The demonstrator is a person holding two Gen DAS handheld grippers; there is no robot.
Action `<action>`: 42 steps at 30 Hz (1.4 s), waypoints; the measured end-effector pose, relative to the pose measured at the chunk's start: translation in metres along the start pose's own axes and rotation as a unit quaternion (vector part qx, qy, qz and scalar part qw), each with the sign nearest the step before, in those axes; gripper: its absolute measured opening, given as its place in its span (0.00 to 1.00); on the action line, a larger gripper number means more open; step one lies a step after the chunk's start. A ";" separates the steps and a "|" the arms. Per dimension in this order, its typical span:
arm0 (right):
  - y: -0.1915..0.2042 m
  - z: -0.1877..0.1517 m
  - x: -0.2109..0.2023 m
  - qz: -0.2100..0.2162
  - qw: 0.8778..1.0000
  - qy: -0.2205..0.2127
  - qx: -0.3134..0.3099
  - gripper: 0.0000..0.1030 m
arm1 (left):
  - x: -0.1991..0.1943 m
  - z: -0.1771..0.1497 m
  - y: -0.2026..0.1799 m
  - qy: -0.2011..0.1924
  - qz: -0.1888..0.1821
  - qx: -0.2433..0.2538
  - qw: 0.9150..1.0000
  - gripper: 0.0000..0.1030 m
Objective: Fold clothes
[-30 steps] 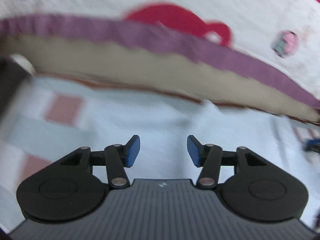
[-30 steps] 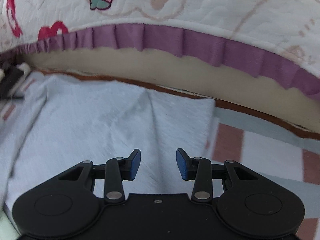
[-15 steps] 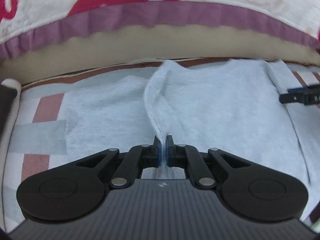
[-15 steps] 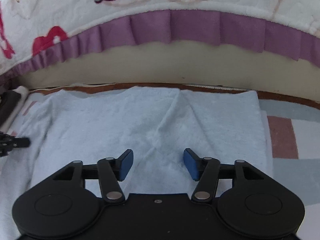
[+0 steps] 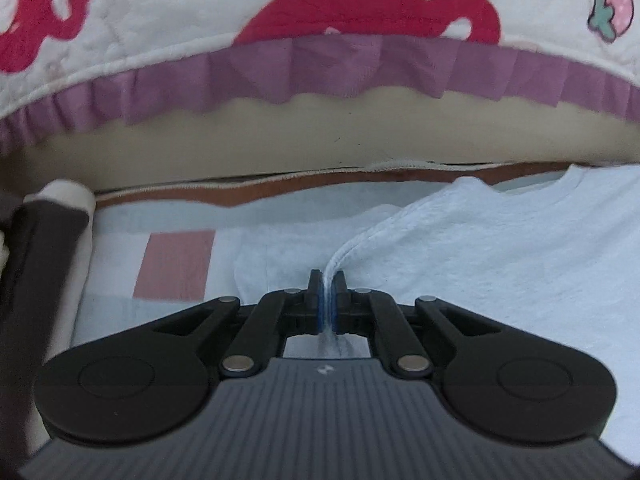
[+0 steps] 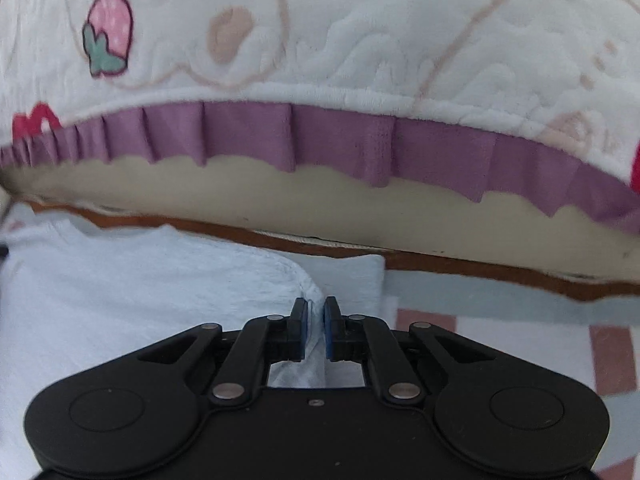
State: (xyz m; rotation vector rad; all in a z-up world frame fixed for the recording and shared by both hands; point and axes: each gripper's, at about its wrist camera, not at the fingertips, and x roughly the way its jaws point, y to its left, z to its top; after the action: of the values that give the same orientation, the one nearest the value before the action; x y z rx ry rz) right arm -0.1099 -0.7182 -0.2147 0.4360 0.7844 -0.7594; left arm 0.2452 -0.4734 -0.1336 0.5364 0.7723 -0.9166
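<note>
A pale blue garment lies on a checked mat and also shows in the right wrist view. My left gripper is shut on a raised ridge of its left edge; the cloth runs up and right from the jaws. My right gripper is closed to a narrow gap on a fold of the garment's right edge, and cloth shows between the pads.
A white quilt with a purple frill and red and strawberry prints hangs over a beige mattress side just ahead. The mat has pink and grey checks. A dark object stands at the left.
My right gripper was open above the garment and has closed on its right edge. My left gripper stays shut on the left edge; its view has shifted left. The garment's edges are lifted.
</note>
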 end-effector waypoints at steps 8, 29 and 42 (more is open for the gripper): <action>-0.003 -0.004 0.008 -0.001 1.000 0.011 -0.028 0.08 | 0.028 0.005 0.014 0.020 -0.029 -0.005 0.999 0.05; 0.134 0.017 -0.030 -0.011 0.996 -0.077 -0.040 0.48 | -0.129 -0.130 0.094 -0.114 -0.133 -0.216 0.960 0.11; 0.343 -0.089 -0.064 0.249 0.894 -0.012 -0.373 0.47 | -0.171 -0.199 0.040 -0.067 -0.146 -0.069 0.985 0.38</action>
State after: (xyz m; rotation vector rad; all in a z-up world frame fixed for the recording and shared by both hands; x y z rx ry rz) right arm 0.0757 -0.4099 -0.1965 -0.0802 0.8302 0.0474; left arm 0.1439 -0.2282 -0.1199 0.2392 0.7974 -1.1478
